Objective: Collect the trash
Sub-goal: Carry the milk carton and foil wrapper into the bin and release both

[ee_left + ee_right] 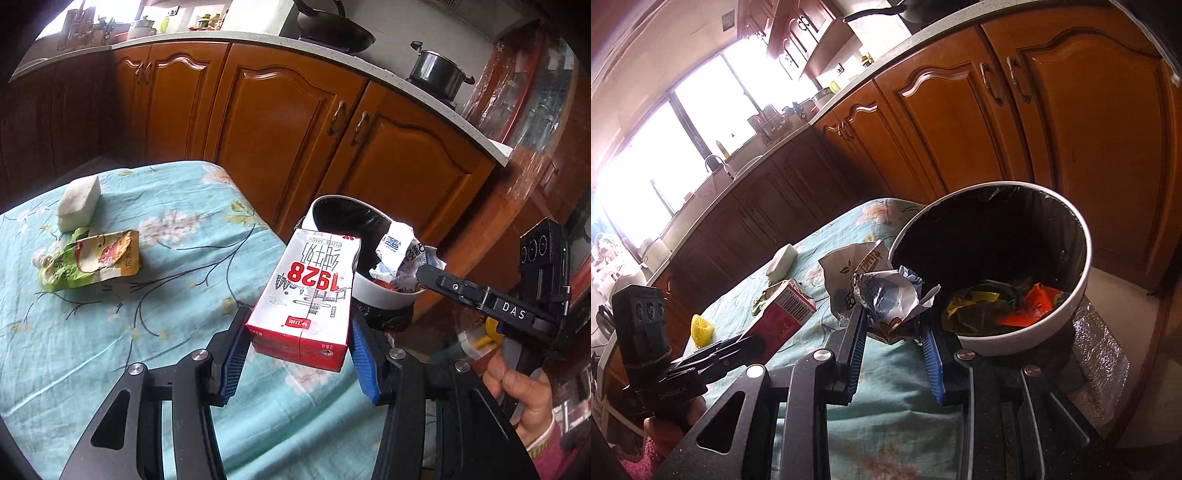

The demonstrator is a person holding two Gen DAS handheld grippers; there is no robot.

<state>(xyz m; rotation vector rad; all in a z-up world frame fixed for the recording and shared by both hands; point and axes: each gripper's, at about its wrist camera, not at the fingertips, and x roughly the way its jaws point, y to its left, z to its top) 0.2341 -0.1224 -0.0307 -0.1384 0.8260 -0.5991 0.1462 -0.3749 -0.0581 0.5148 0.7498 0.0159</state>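
- Blue-padded fingers point(364, 350) of my left gripper point(299, 332) clamp a red-and-white milk carton point(308, 291) marked "1928", one pad on each side, and hold it tilted above the bench point(147, 332) edge.
- My right gripper point(892, 325) has its fingers point(932, 354) pressed onto a crumpled wrapper point(882, 295), white and silver with blue print, held just beside the rim of the trash bin point(1082, 258).
- From the left wrist view the right gripper point(424, 271) brings that wrapper point(399, 254) over the bin's rim point(384, 295), while my right hand point(524, 391) grips its handle.
- Lined in black, the white bin sits past the bench corner and already contains yellow, green and orange scraps.
- Farther out on the teal floral cloth lie a green-and-yellow pouch point(88, 262) and a white block point(79, 203), touching each other.
- Beyond them stand brown cabinets point(280, 122).
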